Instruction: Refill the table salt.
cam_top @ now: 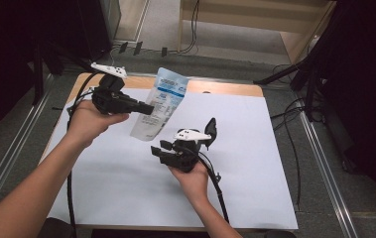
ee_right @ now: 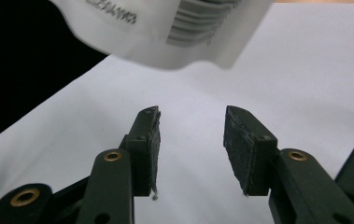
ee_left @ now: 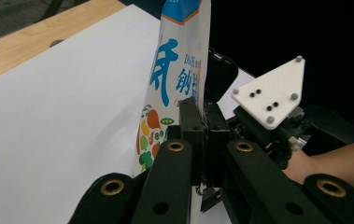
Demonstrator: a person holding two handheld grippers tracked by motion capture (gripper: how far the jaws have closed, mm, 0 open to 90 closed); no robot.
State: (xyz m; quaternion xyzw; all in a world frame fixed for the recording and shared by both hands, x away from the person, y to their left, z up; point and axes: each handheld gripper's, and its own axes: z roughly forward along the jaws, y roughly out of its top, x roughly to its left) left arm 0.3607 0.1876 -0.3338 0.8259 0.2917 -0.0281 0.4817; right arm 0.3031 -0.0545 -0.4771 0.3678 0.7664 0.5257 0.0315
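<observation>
The left tongs (cam_top: 148, 109) are clamped on the edge of a white and blue pouch (cam_top: 159, 103), holding it upright in the air above the white sheet (cam_top: 255, 148) on the desk (cam_top: 225, 88). The right tongs (cam_top: 161, 148), just below the pouch, stand open with nothing between them.

A pouch (cam_top: 159, 103) hangs above the far left part of a paper sheet (cam_top: 245, 163) that covers the bench (cam_top: 225, 88). The left gripper (cam_top: 146, 109) clamps it from the left. The right gripper (cam_top: 159, 150) sits nearer, just below the pouch's lower end, apart from it.
</observation>
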